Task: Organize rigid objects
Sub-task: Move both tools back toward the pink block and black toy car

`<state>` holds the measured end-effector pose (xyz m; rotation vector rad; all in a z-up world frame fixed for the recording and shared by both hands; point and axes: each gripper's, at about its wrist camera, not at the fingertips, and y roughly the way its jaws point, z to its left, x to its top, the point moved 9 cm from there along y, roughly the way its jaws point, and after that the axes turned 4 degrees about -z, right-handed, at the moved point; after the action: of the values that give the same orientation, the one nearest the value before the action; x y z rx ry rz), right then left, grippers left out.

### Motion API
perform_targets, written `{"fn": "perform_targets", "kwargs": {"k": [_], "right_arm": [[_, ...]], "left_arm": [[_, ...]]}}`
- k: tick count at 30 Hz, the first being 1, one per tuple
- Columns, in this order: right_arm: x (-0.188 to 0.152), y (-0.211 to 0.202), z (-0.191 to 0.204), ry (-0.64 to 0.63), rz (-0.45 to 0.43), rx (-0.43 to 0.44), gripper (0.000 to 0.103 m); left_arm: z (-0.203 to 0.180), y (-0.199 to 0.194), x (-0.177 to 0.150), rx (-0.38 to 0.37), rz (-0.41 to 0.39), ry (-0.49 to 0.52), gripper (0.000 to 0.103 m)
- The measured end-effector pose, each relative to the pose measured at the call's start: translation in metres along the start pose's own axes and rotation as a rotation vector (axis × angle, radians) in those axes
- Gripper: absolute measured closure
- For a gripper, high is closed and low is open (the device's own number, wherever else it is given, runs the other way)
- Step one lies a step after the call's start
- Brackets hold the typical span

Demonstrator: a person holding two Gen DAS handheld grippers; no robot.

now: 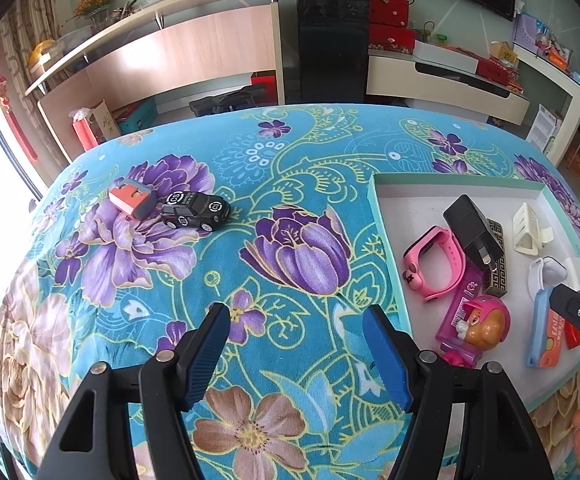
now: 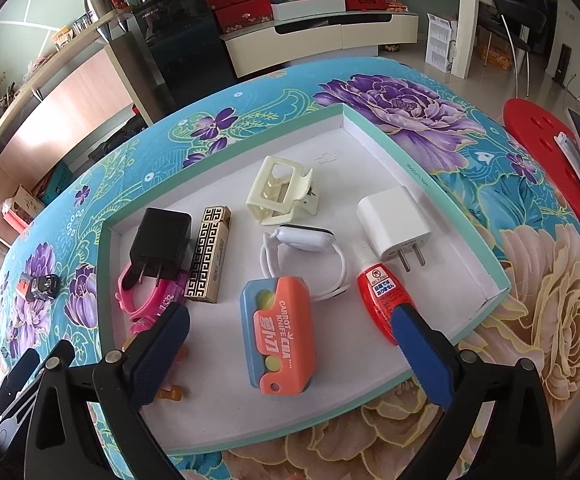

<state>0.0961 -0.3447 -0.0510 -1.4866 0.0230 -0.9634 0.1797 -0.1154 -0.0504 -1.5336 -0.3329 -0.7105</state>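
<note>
Teal floral tablecloth (image 1: pixel 290 200) — black toy car (image 1: pixel 194 211), pink watch (image 1: pixel 434 260).

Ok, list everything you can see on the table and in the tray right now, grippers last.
tray: 1, white with teal rim, on the cloth
black charger: 1, black, tray left, lying on the pink watch
pink watch: 1, pink, tray left
lighter: 1, gold and black, beside black charger
clip: 1, cream, tray far middle
white watch: 1, white, tray centre
white charger: 1, white, tray right
carrot knife: 1, orange and blue, tray near
bottle: 1, red, tray right
pup toy: 1, pink, tray near left
toy car: 1, black, on cloth
eraser: 1, orange and grey, touching car
left gripper: open, over cloth
right gripper: open, over tray
</note>
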Motion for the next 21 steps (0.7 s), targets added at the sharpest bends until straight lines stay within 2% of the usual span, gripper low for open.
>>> {"fn": "perform_targets", "kwargs": {"k": [7, 21], "right_arm": [[-0.002, -0.006, 0.025, -0.062, -0.014, 0.041, 0.002], [-0.023, -0.018, 0.099, -0.232, -0.021, 0.145, 0.002]], "left_arm": [[0.034, 0.003, -0.001, 0.051, 0.009, -0.077, 0.031], [0.106, -0.002, -0.006, 0.159, 0.009, -0.228, 0.028]]}}
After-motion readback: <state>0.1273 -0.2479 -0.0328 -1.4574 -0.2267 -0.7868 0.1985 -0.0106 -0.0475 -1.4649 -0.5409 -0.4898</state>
